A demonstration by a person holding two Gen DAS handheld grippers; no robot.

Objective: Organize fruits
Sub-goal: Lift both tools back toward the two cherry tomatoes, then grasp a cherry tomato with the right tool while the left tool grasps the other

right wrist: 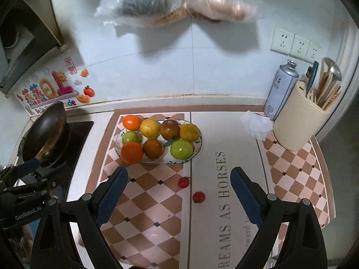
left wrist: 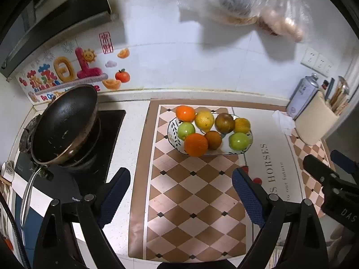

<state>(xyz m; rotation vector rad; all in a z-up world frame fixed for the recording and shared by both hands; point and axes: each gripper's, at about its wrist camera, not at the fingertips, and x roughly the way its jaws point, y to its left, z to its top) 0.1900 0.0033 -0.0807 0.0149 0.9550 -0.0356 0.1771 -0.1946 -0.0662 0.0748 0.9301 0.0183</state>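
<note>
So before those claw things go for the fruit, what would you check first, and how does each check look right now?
1. Left gripper open and empty: ok.
2. Right gripper open and empty: ok.
3. Patterned oval plate flat on the checkered mat: ok.
4. All fruit gathered: not ok. Two small red fruits, one by the mat seam and one on the lettered mat, lie loose in front of the plate.
5. Room left on the plate: cannot tell; eight fruits crowd it, and the near orange overhangs the rim.
6. Path to the loose red fruits: ok, nothing stands between the right gripper and them.
</note>
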